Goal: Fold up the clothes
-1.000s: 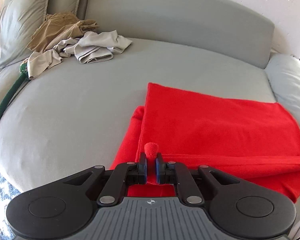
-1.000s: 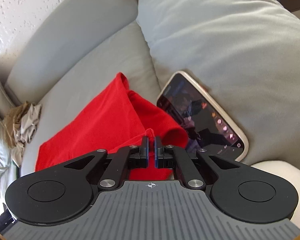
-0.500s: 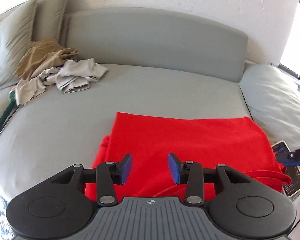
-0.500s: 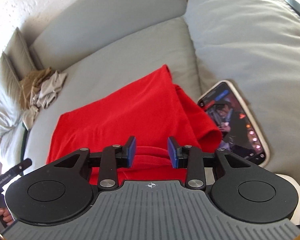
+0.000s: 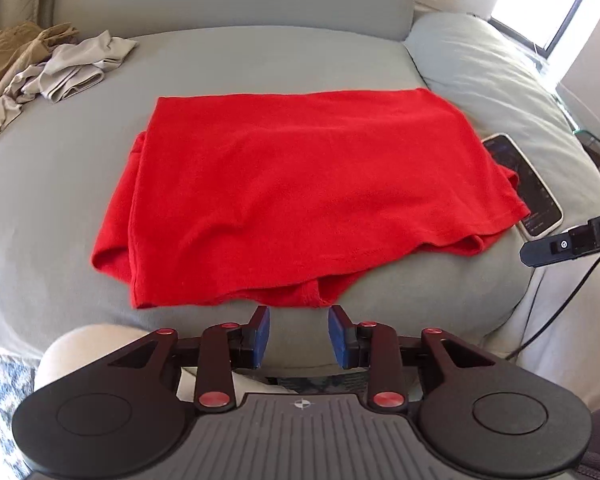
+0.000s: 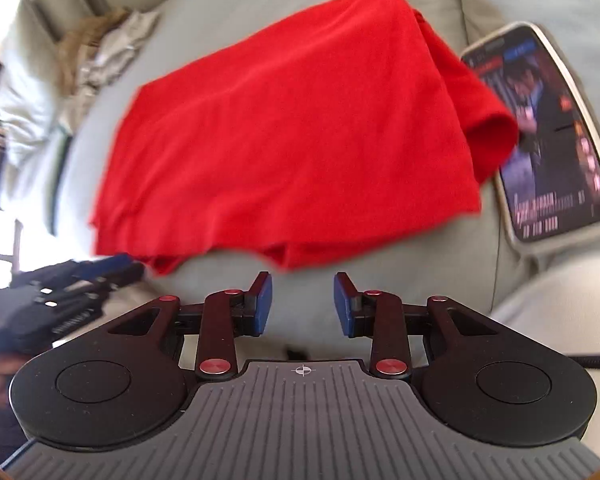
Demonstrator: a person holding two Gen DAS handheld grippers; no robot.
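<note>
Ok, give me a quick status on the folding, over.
Left hand-held gripper open, empty. Right hand-held gripper open, empty. Red garment lies folded on the grey couch, nothing gripping it. Phone against its right edge, partly under the cloth.

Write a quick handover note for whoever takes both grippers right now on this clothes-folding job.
Left gripper: open, holding nothing, just short of the near hem.
Right gripper: open, holding nothing, also at the near edge.
Red knit garment: lies folded over on the grey sofa cushion; one edge overlaps the smartphone with a lit screen.
Done: one fold, released.
Left: probably another fold; crumpled beige and tan clothes pile at the far left is untouched.
</note>
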